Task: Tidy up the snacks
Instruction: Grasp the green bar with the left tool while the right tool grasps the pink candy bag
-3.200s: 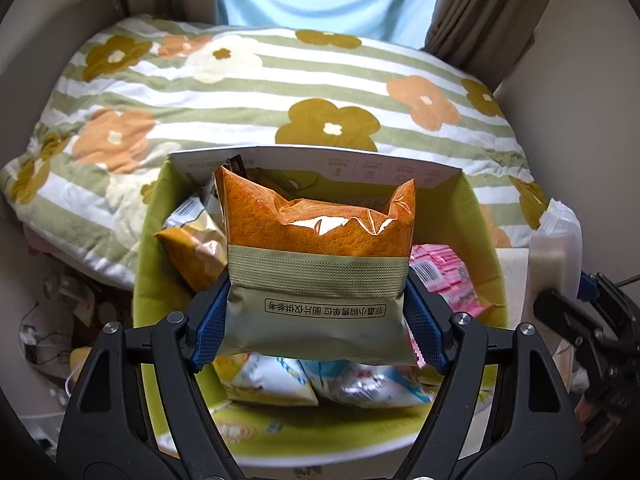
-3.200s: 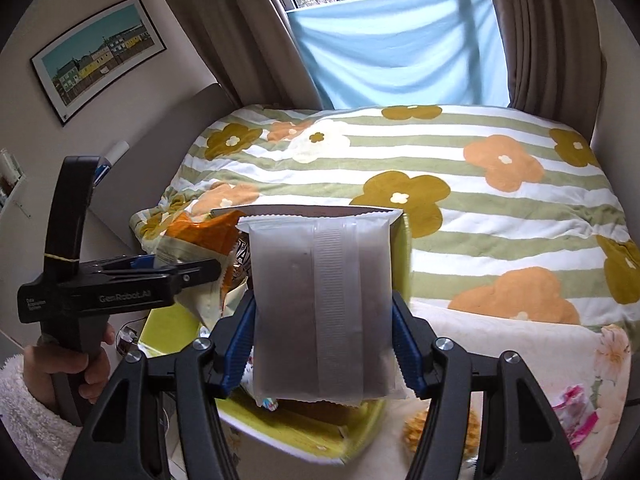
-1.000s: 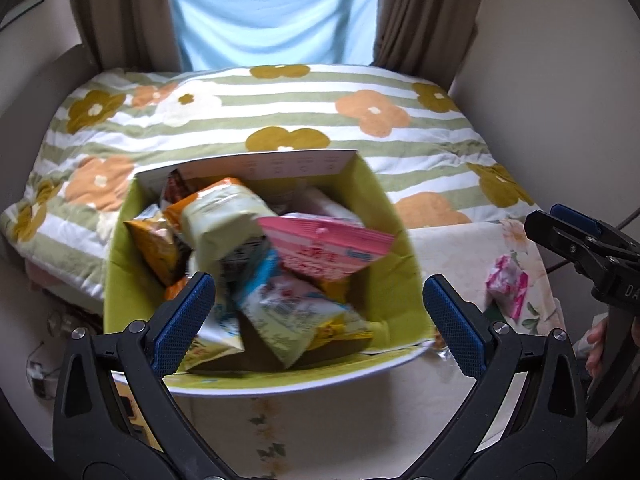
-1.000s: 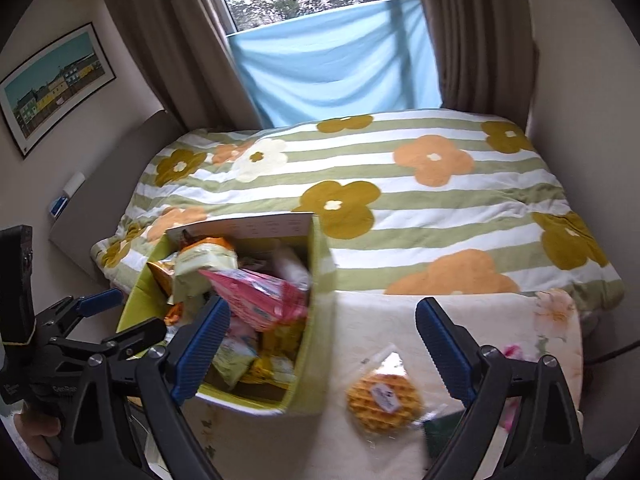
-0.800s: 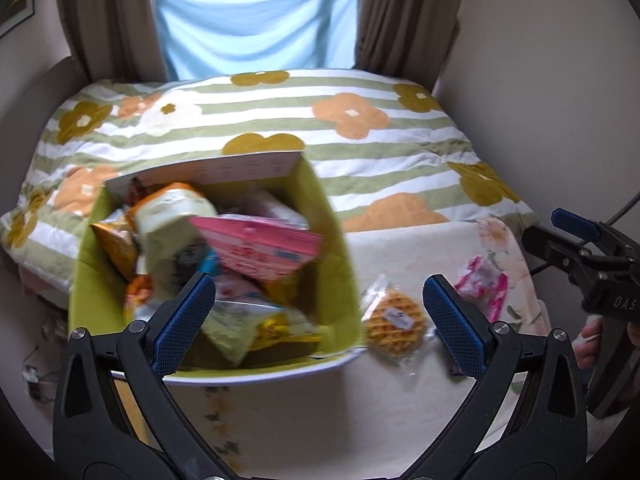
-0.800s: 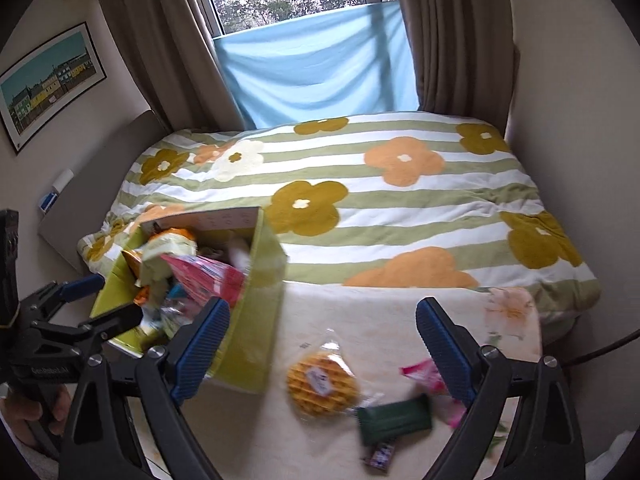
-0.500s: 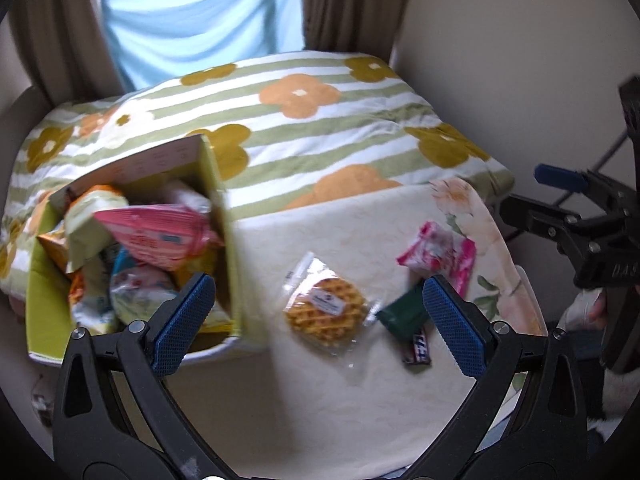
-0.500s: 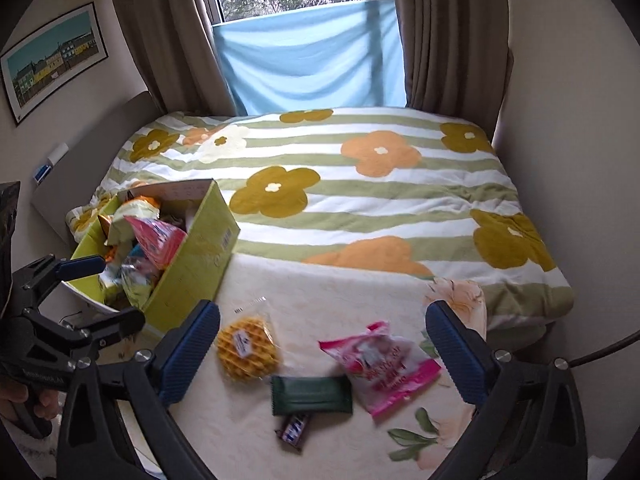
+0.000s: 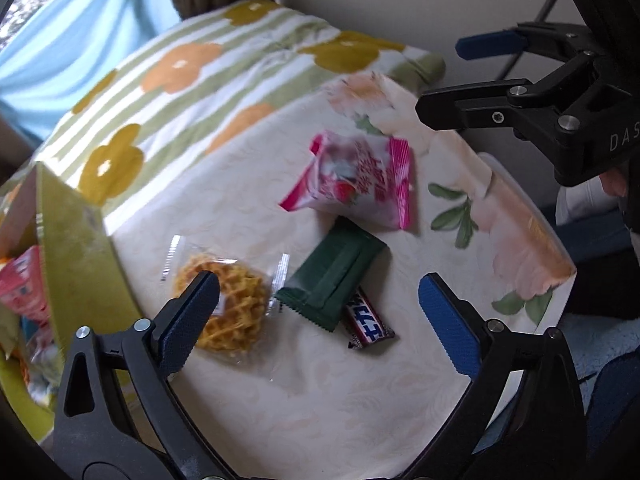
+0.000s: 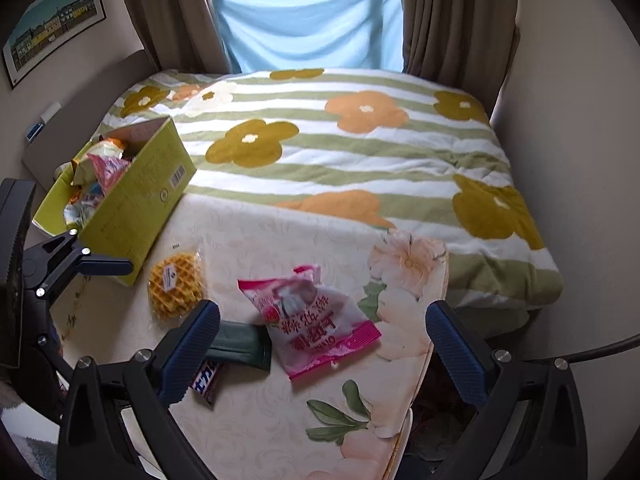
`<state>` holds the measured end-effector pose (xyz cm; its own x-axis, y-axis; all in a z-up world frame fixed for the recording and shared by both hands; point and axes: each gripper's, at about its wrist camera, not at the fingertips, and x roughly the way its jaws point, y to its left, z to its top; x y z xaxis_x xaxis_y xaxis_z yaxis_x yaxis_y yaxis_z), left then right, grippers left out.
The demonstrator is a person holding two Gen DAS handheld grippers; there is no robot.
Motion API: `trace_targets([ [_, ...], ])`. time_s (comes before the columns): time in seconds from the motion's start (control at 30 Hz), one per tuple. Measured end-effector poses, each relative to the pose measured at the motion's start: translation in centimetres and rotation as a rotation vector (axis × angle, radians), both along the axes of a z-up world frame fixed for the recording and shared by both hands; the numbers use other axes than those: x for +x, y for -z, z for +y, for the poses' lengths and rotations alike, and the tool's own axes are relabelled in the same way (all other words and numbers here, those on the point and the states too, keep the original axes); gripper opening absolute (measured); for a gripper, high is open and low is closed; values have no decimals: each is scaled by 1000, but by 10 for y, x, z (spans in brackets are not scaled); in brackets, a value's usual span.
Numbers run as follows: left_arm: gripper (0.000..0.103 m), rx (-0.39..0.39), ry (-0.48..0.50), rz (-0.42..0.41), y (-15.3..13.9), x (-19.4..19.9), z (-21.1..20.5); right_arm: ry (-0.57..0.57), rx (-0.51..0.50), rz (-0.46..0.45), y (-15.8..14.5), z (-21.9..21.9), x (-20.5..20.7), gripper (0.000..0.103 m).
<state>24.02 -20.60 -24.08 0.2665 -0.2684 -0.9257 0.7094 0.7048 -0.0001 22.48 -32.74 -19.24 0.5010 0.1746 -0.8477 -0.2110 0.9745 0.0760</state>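
The left gripper point(image 9: 318, 320) is held wide, jaws just narrowing slightly, nothing gripped; the green packet point(image 9: 332, 278) lies between its fingers. The right gripper point(image 10: 322, 346) is spread wide over the pink packet point(image 10: 316, 326).

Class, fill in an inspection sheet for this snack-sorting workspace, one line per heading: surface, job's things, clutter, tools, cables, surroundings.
Surface: cream floral cloth over the table.
Job's things: green box holding snacks; on the cloth, waffle, pink bag, dark green packet, small bar.
Clutter: nothing seen.
Tools: left tool and right tool open, both empty, above the loose snacks.
Cables: dark cable at right.
Surroundings: flowered quilt, curtains, framed picture.
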Motion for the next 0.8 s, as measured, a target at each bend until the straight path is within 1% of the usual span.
trace_targets([
  [0.03,96,6,14,14,5,3,-3,-10,-5,12,8,-1,2,103],
  [0.1,88,12,52,52,17,9,-7,-29,-7,26,20,-3,3,103],
  [0.27,78,50,161,113,44,22,-17,-44,7,58,44,-7,9,103],
  [0.33,78,67,207,127,53,24,-21,-50,5,78,54,-6,12,103],
  [0.47,77,73,257,161,64,27,-26,-71,-9,124,70,-3,16,103],
  [0.67,76,76,313,181,72,35,-34,-98,-7,152,82,0,22,103],
  [0.73,74,77,327,187,75,37,-37,-112,-7,156,84,3,25,103],
  [0.8,56,85,336,197,78,40,-39,-122,-12,155,85,4,27,103],
])
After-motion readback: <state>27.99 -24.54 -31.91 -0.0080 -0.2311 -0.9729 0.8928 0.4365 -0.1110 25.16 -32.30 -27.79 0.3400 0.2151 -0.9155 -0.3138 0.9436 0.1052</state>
